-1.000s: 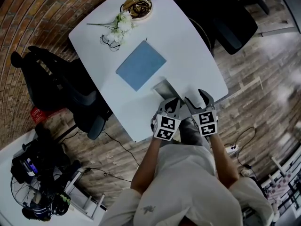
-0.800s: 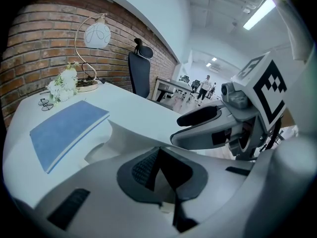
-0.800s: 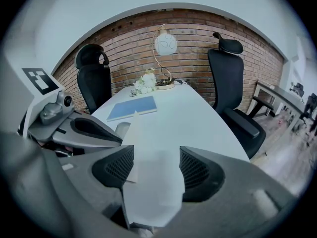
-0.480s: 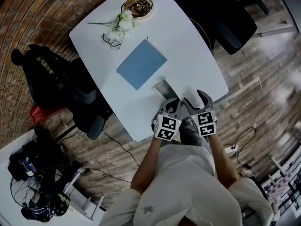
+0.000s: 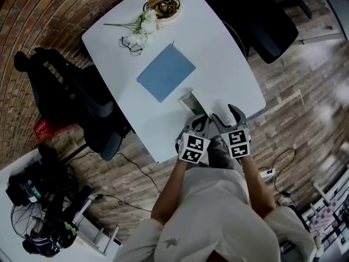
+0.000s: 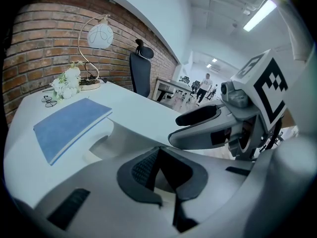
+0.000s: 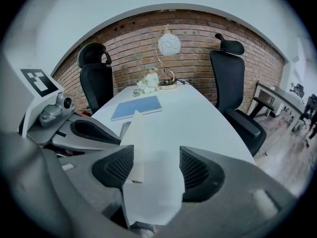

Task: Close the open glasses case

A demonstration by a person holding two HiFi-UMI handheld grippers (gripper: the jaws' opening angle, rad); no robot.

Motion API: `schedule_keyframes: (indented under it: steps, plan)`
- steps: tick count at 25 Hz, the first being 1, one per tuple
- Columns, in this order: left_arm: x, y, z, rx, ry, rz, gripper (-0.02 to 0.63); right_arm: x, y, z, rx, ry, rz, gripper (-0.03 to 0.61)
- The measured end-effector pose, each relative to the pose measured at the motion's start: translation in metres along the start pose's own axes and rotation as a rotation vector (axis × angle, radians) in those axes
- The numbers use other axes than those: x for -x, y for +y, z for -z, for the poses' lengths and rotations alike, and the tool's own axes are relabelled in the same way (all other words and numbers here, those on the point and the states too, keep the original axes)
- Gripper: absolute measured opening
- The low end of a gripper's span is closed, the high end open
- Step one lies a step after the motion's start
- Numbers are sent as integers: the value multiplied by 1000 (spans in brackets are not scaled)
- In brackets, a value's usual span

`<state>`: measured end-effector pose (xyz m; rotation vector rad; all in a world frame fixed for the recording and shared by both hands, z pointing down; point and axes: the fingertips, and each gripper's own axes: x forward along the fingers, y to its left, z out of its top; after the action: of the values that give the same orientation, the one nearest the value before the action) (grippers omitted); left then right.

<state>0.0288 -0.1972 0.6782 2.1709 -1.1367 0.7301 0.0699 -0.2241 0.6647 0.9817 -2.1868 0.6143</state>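
The glasses case is pale grey and lies open near the front edge of the white table, its lid standing upright. My right gripper is at the case's near end; the case body fills the gap between its two pads, which touch it on both sides. My left gripper hangs just left of it, fingertips together with nothing in them. From the left gripper view the case lies ahead to the left, and the right gripper sits to the right.
A blue notebook lies mid-table beyond the case. White flowers, a pair of eyeglasses and a lamp base are at the far end. Black office chairs stand to the left and right of the table.
The head view has drifted slightly. Both grippers and the case stay where they were.
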Motion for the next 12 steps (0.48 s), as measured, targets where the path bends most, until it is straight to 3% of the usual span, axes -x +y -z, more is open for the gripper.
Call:
schedule_keyframes:
  steps: [12]
  plan:
    - [7,2,9,21,4,-3,5,-2,10,6,24,4,-7,291]
